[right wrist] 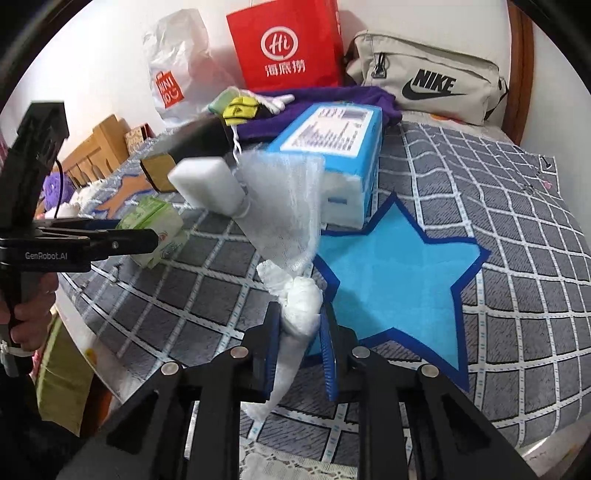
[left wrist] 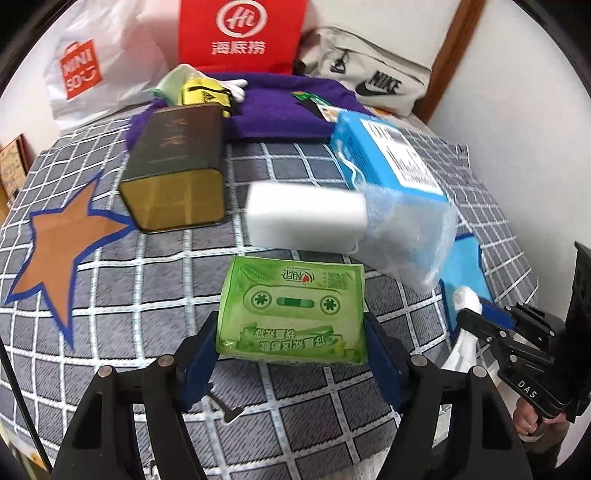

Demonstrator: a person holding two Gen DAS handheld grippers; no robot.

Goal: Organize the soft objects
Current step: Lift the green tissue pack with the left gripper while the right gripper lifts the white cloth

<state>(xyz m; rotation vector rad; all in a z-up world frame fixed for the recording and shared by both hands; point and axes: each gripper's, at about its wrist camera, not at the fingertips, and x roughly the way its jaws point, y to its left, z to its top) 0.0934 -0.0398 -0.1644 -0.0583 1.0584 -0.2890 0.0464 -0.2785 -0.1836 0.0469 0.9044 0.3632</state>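
My left gripper (left wrist: 291,328) is shut on a green tissue pack (left wrist: 293,314) and holds it just above the checked blanket (left wrist: 147,295); the pack also shows in the right wrist view (right wrist: 155,229). My right gripper (right wrist: 299,317) is shut on the bunched end of a sheer white mesh bag (right wrist: 284,206), lifted above the blanket. A white sponge block (right wrist: 207,182) sticks halfway out of the bag's mouth; it also shows in the left wrist view (left wrist: 306,216). The right gripper appears at the right edge of the left wrist view (left wrist: 480,317).
A dark tin box (left wrist: 177,166) lies at left, a blue carton (left wrist: 384,151) at right, a purple cloth (left wrist: 280,110) behind. A red bag (left wrist: 240,33), a Miniso bag (left wrist: 81,70) and a Nike pouch (left wrist: 369,77) stand at the wall. A blue star patch (right wrist: 399,273) is under the right gripper.
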